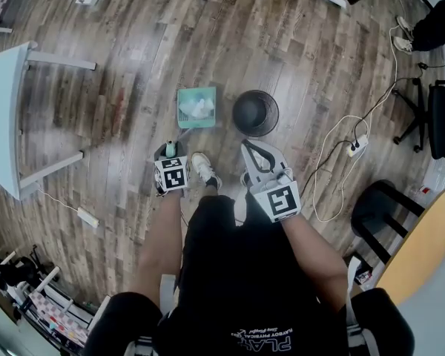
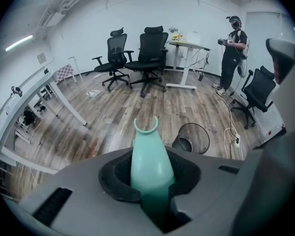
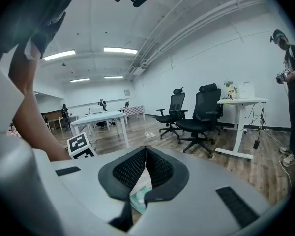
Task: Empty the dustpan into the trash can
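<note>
1. left gripper clamps the teal plastic dustpan by its handle (pan on the floor beside the black mesh trash can): grip firmly.
2. lift level, tip over the can.
3. right gripper, closed and empty: keep clear.

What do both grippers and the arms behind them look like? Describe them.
The left gripper and right gripper: light grey moulded bodies, black textured pads, each topped by a white cube with black square markers. Arms bare; clothing black.

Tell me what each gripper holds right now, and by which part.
Left gripper clamps the dustpan by its handle, near the upper end. Right gripper holds nothing, jaws together.
</note>
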Action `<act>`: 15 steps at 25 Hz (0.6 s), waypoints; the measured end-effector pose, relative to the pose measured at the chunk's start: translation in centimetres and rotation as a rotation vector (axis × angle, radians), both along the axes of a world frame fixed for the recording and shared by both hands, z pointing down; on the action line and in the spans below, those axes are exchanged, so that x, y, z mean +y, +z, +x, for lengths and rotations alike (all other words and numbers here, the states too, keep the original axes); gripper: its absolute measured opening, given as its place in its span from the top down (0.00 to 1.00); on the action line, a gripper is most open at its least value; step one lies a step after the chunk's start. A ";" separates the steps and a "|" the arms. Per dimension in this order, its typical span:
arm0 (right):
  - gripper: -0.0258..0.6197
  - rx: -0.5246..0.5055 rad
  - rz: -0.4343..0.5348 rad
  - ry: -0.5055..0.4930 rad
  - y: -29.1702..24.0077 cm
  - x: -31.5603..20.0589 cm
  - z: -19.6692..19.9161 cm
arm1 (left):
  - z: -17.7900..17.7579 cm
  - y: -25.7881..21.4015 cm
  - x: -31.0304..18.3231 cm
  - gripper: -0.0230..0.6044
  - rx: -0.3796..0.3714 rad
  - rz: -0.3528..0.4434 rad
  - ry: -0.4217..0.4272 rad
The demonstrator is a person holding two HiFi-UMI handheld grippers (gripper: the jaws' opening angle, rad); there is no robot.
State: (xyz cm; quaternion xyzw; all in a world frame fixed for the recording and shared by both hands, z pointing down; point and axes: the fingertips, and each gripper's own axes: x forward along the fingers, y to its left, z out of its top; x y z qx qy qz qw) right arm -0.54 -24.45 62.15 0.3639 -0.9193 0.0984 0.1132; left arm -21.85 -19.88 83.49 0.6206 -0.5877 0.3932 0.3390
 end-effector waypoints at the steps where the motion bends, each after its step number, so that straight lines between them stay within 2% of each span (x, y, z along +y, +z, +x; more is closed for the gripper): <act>1: 0.92 -0.006 0.003 0.001 -0.1 0.0 0.2 | 0.2 -0.3 0.3 0.81 -0.007 0.002 0.003; 9: 0.92 -0.026 0.032 -0.053 -0.9 0.9 1.9 | 1.8 -4.7 2.9 0.81 -0.063 0.057 -0.012; 15: 0.92 -0.026 0.046 -0.068 -2.0 1.3 2.3 | 2.1 -9.4 3.6 0.81 -0.071 0.137 -0.034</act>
